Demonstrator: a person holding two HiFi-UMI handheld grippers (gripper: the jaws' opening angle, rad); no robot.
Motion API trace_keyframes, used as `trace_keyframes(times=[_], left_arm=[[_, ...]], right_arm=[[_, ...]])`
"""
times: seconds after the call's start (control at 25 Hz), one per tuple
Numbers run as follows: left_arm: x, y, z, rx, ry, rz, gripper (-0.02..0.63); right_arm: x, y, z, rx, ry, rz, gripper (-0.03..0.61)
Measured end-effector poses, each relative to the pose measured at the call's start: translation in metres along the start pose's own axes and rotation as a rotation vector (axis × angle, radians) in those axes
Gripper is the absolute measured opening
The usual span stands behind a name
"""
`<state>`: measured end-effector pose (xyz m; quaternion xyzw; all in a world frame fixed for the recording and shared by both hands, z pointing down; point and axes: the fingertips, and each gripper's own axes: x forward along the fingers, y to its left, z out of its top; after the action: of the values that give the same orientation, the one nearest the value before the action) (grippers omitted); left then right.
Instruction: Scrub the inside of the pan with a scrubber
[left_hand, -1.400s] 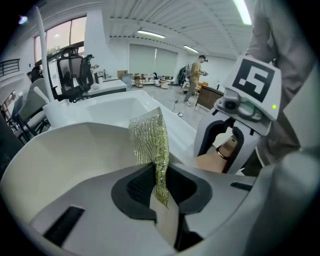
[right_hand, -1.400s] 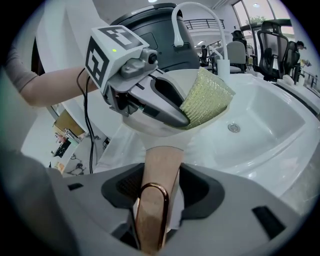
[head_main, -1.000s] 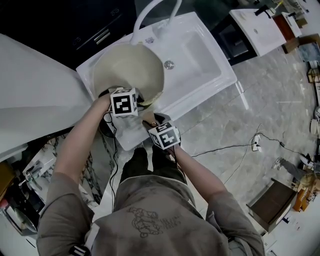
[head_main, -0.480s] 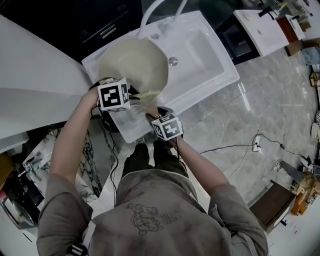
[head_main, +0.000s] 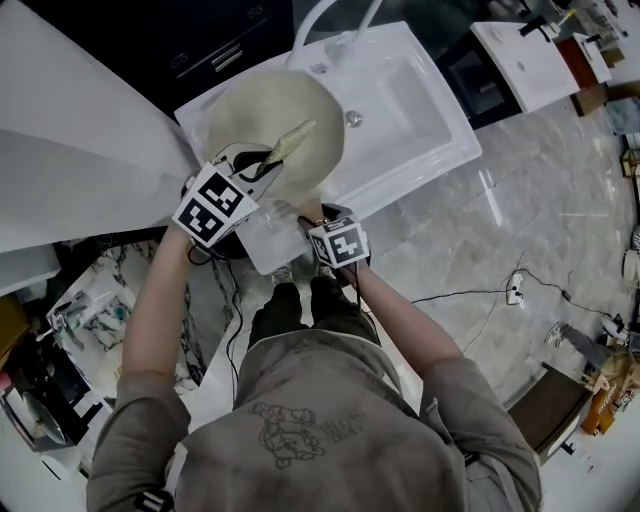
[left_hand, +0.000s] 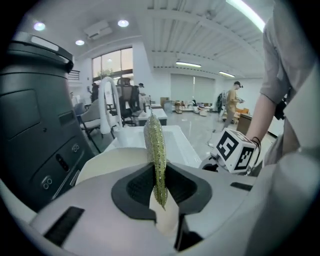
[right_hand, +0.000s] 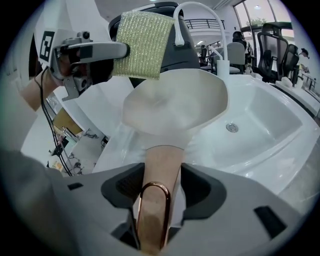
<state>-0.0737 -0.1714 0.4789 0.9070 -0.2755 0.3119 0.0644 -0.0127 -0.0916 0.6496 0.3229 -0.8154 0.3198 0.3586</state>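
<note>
The right gripper (right_hand: 157, 192) is clamped on the pan's handle (right_hand: 161, 160) and holds the pan (head_main: 275, 115) over the left end of the white sink (head_main: 425, 110), its pale inside facing up. The left gripper (left_hand: 159, 192) pinches the green scrubber (left_hand: 155, 145) by one edge, so the pad sticks out past the jaws. The right gripper view shows the scrubber in the air above the pan's near rim, clear of the surface. The inside looks smooth and free of marks, though no view settles whether it has been scrubbed. What seems to be left is lowering the pad onto the inside and rubbing.
</note>
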Motion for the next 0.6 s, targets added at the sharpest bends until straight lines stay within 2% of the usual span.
trace_keyframes(times=[0.16, 0.32, 0.44, 0.6], left_arm=[[-0.010, 0.004, -0.001, -0.109, -0.095, 0.150, 0.066], [-0.023, 0.012, -0.005, -0.190, -0.146, 0.278, 0.066], [-0.032, 0.017, 0.000, -0.208, -0.184, 0.348, 0.066], [-0.043, 0.023, 0.013, -0.186, -0.219, 0.411, 0.066]], right_arm=[[-0.002, 0.003, -0.003, 0.014, 0.006, 0.004, 0.230], [-0.005, -0.001, -0.004, 0.029, -0.005, -0.017, 0.242], [-0.022, -0.002, 0.007, 0.049, -0.037, -0.012, 0.244], [-0.053, -0.004, 0.033, 0.045, -0.101, -0.012, 0.244]])
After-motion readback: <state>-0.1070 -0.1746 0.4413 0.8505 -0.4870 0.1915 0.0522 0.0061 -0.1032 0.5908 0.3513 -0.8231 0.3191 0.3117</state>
